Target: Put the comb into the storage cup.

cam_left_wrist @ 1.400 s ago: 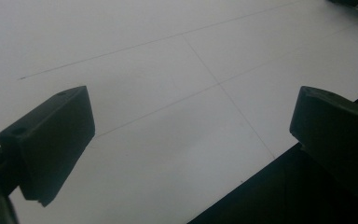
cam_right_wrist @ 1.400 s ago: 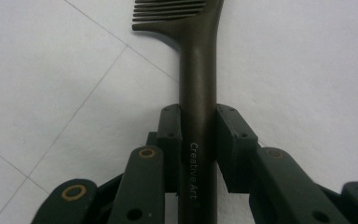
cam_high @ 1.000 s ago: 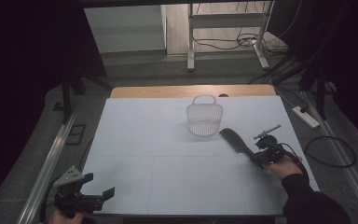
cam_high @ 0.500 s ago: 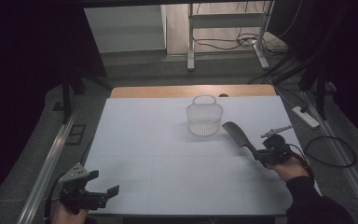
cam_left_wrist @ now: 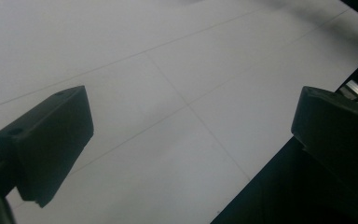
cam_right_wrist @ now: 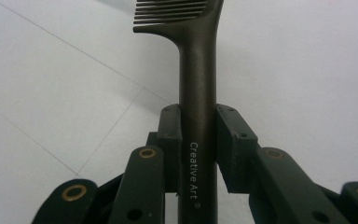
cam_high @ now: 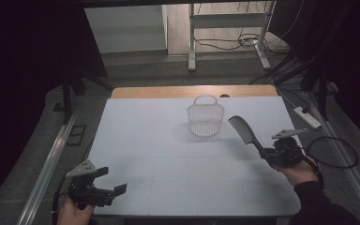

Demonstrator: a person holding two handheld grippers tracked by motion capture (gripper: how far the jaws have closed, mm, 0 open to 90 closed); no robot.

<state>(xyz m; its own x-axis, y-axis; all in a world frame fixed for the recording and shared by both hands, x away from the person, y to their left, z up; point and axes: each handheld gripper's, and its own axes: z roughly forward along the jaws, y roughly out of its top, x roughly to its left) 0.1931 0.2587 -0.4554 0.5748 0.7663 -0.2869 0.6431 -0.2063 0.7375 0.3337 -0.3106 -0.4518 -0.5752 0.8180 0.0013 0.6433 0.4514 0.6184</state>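
1. Table (cam_high: pixel 168 154): white top, wood strip along the far edge. Bare except for the basket.
2. Basket (cam_high: pixel 205 119): white mesh with a handle, upright, near the far edge, a bit right of centre.
3. Comb (cam_high: pixel 243 131): dark, "Creative Art" printed on the handle. Held above the table's right side, not resting on it. Long axis runs from the right gripper up and away toward the basket; the toothed end is nearest the basket, just beside its right side, apart from it.
4. Right gripper (cam_high: pixel 268 154): jaws pinched on the comb handle (cam_right_wrist: pixel 196 140) from both sides, low on the handle, so most of the length sticks out ahead. Hand near the right edge, forearm coming in from the near right corner.
5. Left gripper (cam_high: pixel 108 185): jaws wide, nothing between them, hovering at the near left corner and pointing along the near edge. Well apart from basket and comb.
6. Judgement: the right hand is the nearer one. The basket lies ahead and left of the comb tip, so dropping the comb in looks likely, tip raised over the rim first.
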